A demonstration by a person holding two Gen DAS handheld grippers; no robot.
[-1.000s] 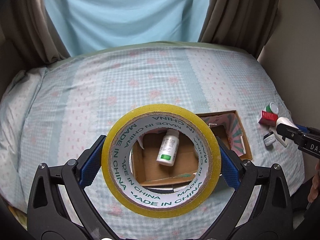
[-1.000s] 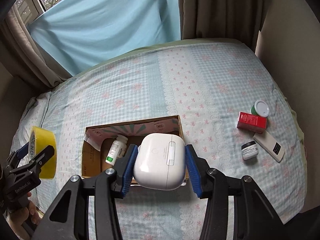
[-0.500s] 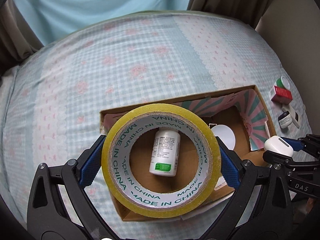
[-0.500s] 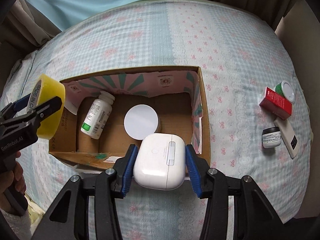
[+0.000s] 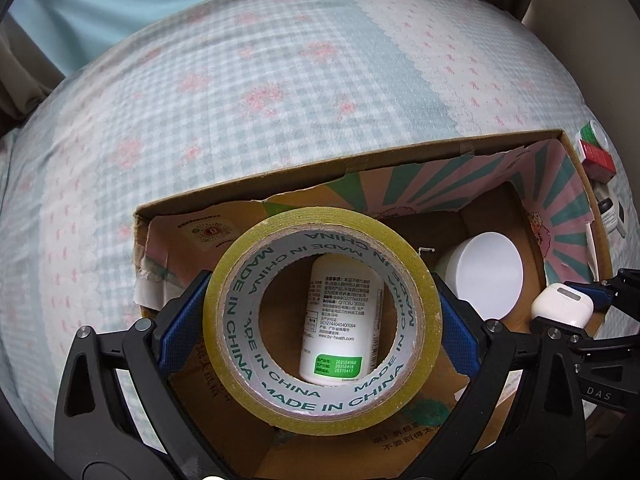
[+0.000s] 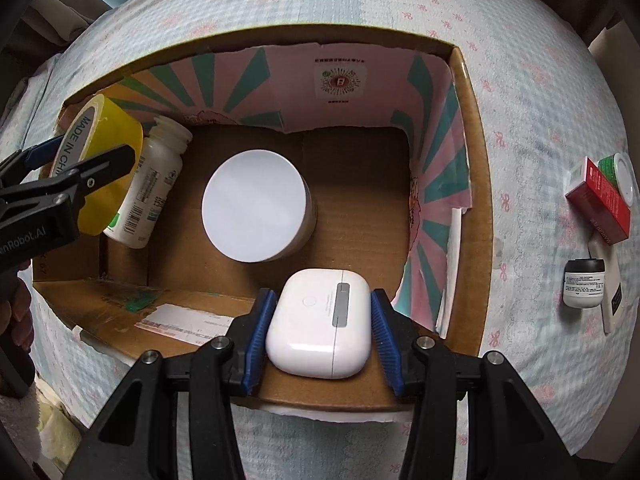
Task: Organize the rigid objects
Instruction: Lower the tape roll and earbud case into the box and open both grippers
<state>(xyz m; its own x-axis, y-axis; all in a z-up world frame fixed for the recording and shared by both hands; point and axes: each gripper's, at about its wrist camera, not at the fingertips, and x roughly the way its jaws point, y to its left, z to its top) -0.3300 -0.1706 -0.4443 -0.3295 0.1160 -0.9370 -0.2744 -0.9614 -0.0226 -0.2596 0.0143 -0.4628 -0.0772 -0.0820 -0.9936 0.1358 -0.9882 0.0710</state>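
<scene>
My left tongs (image 5: 320, 312) are clenched on a roll of yellow tape (image 5: 320, 300), the blue pads (image 5: 182, 312) pressing its outer rim from both sides, and I hold it low over the left part of the cardboard box (image 6: 476, 184). Through the hole of the roll I see the white pill bottle (image 5: 340, 320) lying on the box floor right beneath it. My right tongs (image 6: 324, 324) are clenched on a white earbud case (image 6: 320, 322), gripped across its two flat sides, above the near right corner of the box, just in front of the round white jar lid (image 6: 256, 206).

I judge the tape light and stiff enough at the cardboard core, but the wound rim is smooth, so the outer edge is a fair hold only while I squeeze evenly; it could roll if I let it go on its edge, so I would lay it flat beside the bottle, not on it. The case is hard, glossy and rounded, so likely slippery; the flat sides are the right place to pinch, and it should be set down gently, clear of the jar.

Out on the checked bedspread (image 6: 540, 80), well right of the box, lie a red carton (image 6: 600, 204), a green-and-white pot (image 6: 622, 178), a small dark-capped jar (image 6: 582, 284) and a flat pale remote (image 6: 612, 300)
</scene>
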